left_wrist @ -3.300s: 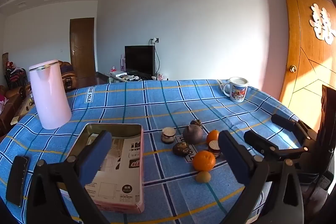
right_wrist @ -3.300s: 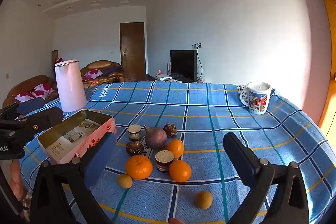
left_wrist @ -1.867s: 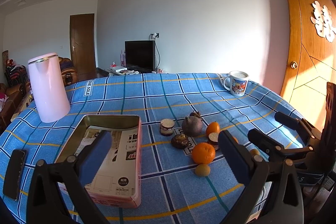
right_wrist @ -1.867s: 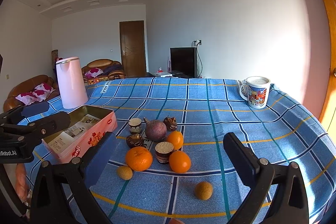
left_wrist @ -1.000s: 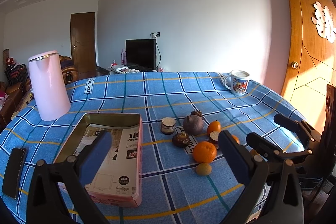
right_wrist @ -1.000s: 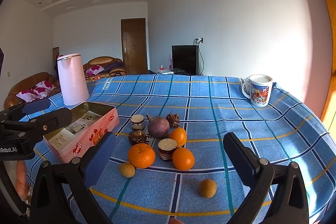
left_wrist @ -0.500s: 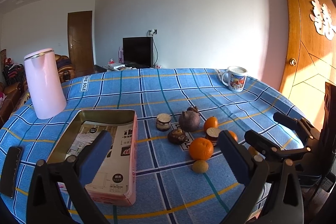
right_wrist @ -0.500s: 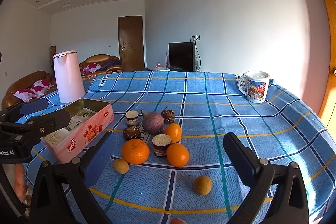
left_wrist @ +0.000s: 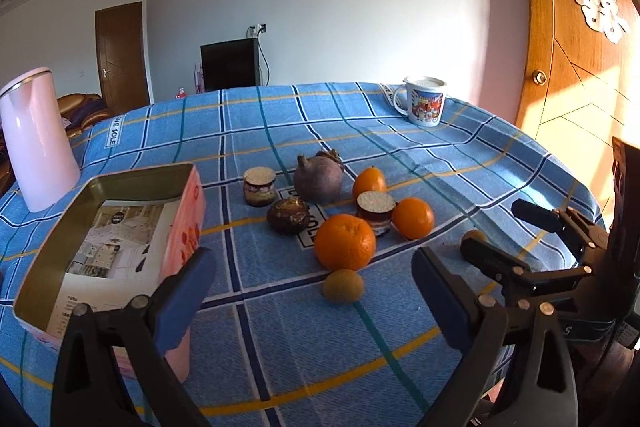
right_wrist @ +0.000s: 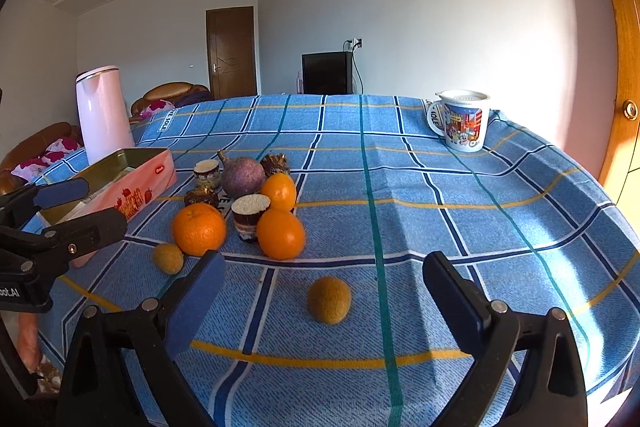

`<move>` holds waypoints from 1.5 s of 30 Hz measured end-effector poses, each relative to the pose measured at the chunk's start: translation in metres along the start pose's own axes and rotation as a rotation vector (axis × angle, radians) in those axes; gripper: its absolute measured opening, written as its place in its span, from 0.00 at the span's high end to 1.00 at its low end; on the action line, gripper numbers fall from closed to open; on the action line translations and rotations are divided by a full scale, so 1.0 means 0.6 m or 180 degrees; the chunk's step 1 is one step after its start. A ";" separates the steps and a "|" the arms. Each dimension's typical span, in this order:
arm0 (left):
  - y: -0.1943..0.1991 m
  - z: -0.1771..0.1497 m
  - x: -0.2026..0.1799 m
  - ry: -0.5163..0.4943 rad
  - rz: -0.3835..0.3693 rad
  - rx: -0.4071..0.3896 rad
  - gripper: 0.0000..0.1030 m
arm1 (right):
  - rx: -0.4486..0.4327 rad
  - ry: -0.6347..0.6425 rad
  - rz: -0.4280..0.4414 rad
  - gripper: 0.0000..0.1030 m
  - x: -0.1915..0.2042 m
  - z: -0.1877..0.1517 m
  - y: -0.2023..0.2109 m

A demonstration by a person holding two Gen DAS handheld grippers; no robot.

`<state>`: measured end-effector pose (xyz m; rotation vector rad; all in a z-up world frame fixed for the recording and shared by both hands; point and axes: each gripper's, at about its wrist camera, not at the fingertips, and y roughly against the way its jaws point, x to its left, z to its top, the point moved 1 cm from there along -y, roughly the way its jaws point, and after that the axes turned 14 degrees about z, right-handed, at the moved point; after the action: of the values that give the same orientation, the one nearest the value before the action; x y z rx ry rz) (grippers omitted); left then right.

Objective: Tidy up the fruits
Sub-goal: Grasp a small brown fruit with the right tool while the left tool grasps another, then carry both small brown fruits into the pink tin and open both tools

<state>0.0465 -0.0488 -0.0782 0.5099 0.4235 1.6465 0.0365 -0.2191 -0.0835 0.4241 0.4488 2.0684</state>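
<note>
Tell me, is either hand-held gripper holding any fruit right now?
No. The left hand-held gripper and right hand-held gripper hold nothing; their jaws are closing, still wide, above the table, pads touching no fruit.

From my left wrist view, the right gripper (left_wrist: pixel 504 231) covers most of a small brown fruit (left_wrist: pixel 474 235). The tin's (left_wrist: pixel 182 223) near corner sits behind my left finger (left_wrist: pixel 182 301). From the right wrist view, I can't see into the tin (right_wrist: pixel 136 187). The print on the mug (right_wrist: pixel 464 125) is too small to read.
</note>
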 end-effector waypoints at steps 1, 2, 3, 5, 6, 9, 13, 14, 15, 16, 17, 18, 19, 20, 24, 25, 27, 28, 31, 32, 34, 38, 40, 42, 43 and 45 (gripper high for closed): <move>-0.009 -0.004 -0.004 0.0000 -0.0060 0.0078 0.15 | 0.0043 -0.0010 0.0027 0.12 -0.003 -0.003 -0.005; -0.016 -0.007 -0.007 0.0003 -0.0126 0.0141 0.18 | 0.0087 -0.0013 0.0055 0.19 -0.004 -0.006 -0.009; -0.024 -0.010 -0.012 0.0000 -0.0161 0.0196 0.20 | 0.0124 -0.0022 0.0080 0.22 -0.006 -0.009 -0.014; -0.037 -0.013 -0.017 0.0006 -0.0207 0.0289 0.30 | 0.0202 -0.0054 0.0104 0.30 -0.011 -0.014 -0.024; -0.041 -0.015 -0.019 0.0008 -0.0246 0.0319 0.33 | 0.0225 -0.0080 0.0133 0.34 -0.014 -0.018 -0.027; -0.054 -0.018 -0.022 0.0040 -0.0321 0.0422 0.43 | 0.0297 -0.0134 0.0200 0.51 -0.020 -0.025 -0.037; -0.064 -0.021 -0.025 0.0046 -0.0423 0.0525 0.54 | 0.0313 -0.0109 0.0223 0.63 -0.022 -0.026 -0.040; -0.066 -0.022 -0.027 0.0019 -0.0417 0.0537 0.56 | 0.0316 -0.0092 0.0226 0.70 -0.022 -0.026 -0.040; -0.065 -0.023 -0.028 0.0005 -0.0425 0.0526 0.60 | 0.0316 -0.0079 0.0231 0.72 -0.022 -0.026 -0.040; -0.065 -0.023 -0.027 0.0005 -0.0459 0.0530 0.65 | 0.0318 -0.0070 0.0243 0.73 -0.022 -0.026 -0.040; -0.066 -0.023 -0.025 0.0011 -0.0471 0.0531 0.71 | 0.0318 -0.0066 0.0259 0.73 -0.021 -0.026 -0.040; -0.066 -0.023 -0.024 0.0014 -0.0487 0.0534 0.71 | 0.0310 -0.0073 0.0283 0.73 -0.021 -0.026 -0.039; -0.066 -0.024 -0.022 0.0021 -0.0505 0.0533 0.71 | 0.0297 -0.0075 0.0313 0.74 -0.020 -0.025 -0.038; -0.065 -0.024 -0.021 0.0028 -0.0524 0.0533 0.71 | 0.0286 -0.0063 0.0331 0.74 -0.018 -0.024 -0.037; -0.059 -0.026 -0.015 0.0033 -0.0529 0.0486 0.71 | 0.0237 -0.0017 0.0403 0.74 -0.005 -0.019 -0.033; -0.056 -0.025 -0.012 0.0041 -0.0529 0.0457 0.71 | 0.0222 0.0001 0.0413 0.74 -0.002 -0.017 -0.031; -0.047 -0.023 -0.003 0.0067 -0.0490 0.0385 0.71 | 0.0189 0.0032 0.0452 0.74 0.006 -0.011 -0.028; -0.041 -0.020 0.000 0.0063 -0.0466 0.0337 0.71 | 0.0167 0.0043 0.0468 0.74 0.010 -0.010 -0.027; -0.023 -0.011 0.010 0.0060 -0.0394 0.0183 0.71 | 0.0107 0.0064 0.0535 0.74 0.022 -0.001 -0.024; -0.018 -0.008 0.013 0.0057 -0.0367 0.0135 0.71 | 0.0083 0.0079 0.0558 0.74 0.027 0.002 -0.022; -0.007 -0.004 0.020 0.0058 -0.0307 0.0047 0.71 | 0.0024 0.0116 0.0597 0.74 0.037 0.012 -0.019; 0.009 0.003 0.039 0.0084 -0.0198 -0.0086 0.71 | -0.0065 0.0194 0.0688 0.74 0.060 0.031 -0.016; 0.015 0.006 0.049 0.0105 -0.0144 -0.0135 0.71 | -0.0096 0.0227 0.0740 0.73 0.071 0.041 -0.016; 0.019 0.010 0.058 0.0119 -0.0076 -0.0177 0.71 | -0.0119 0.0263 0.0790 0.73 0.082 0.050 -0.018; 0.021 0.012 0.064 0.0131 -0.0049 -0.0197 0.71 | -0.0129 0.0285 0.0811 0.73 0.088 0.055 -0.020; 0.026 0.013 0.073 0.0155 0.0012 -0.0231 0.71 | -0.0139 0.0317 0.0853 0.73 0.100 0.062 -0.023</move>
<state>0.0332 -0.0076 -0.0594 0.4176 0.3973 1.6744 0.0343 -0.1553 -0.0502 0.3726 0.4231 2.3625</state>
